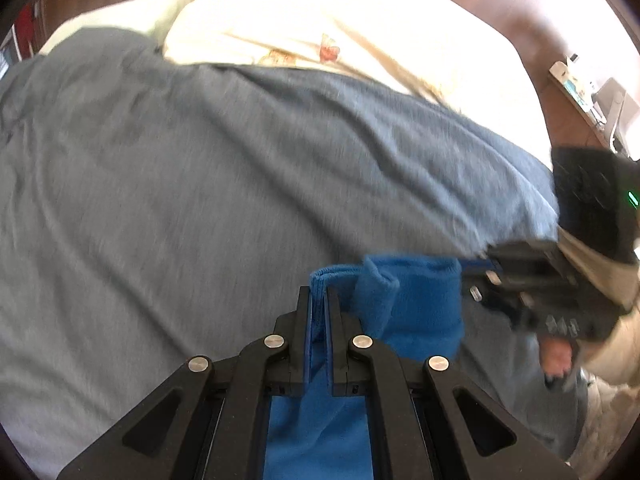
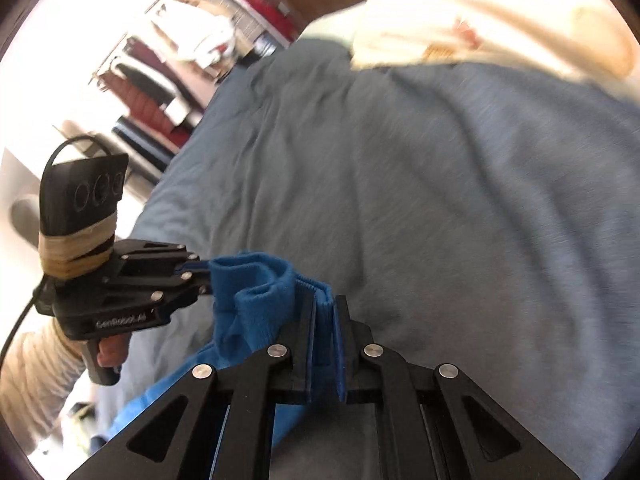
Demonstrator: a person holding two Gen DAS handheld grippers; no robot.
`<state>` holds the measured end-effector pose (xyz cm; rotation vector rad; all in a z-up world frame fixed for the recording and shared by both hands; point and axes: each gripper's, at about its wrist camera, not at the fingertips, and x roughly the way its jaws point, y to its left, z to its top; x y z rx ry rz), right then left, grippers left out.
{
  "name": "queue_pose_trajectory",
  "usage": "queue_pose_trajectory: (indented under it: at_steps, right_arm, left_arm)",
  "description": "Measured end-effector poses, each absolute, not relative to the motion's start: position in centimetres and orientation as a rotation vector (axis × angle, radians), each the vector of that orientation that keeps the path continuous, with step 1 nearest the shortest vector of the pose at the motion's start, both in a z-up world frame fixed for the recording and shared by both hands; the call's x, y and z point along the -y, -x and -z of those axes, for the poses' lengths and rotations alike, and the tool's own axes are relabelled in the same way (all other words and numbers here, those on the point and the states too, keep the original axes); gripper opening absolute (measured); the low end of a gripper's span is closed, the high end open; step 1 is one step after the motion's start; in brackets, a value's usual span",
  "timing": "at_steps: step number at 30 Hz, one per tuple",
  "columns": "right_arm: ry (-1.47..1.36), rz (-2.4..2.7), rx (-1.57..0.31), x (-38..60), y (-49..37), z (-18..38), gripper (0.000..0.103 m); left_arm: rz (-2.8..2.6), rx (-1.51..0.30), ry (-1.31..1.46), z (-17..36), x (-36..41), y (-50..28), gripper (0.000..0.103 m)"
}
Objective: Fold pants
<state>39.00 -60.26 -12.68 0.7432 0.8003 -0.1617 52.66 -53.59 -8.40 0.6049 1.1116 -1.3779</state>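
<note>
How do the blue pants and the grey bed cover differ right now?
Colour: the blue pants are bright blue; the grey bed cover is muted grey-blue.
Pose: the pants are bunched and lifted at one edge; the cover lies spread over the bed with shallow wrinkles.
Contact: the left gripper and right gripper are both clamped on the pants; neither grips the cover.
Shared: both are soft fabric.

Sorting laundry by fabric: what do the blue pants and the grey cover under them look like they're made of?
Pants: probably fleece or thick knit, matte and fuzzy, with a ribbed edge where the tool pinches it. Cover: likely a heathered cotton-type weave or jersey, matte, softly wrinkled. Motion blur leaves both uncertain.
</note>
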Motion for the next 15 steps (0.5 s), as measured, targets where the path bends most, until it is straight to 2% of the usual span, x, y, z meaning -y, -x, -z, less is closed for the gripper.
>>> queue_pose_trajectory:
  at_steps: [6, 15]
  right_arm:
    - [-0.729, 0.293, -0.799, 60.9, -37.9, 12.7, 0.008]
    - [-0.693, 0.402, -0.847, 61.2, -37.3, 14.7, 0.008]
  left_arm:
    - [1.380, -1.181, -0.622, 11.5, 57.4, -52.4, 0.006]
    - [1.358, -1.238, -0.584, 13.4, 58.1, -53.4, 0.007]
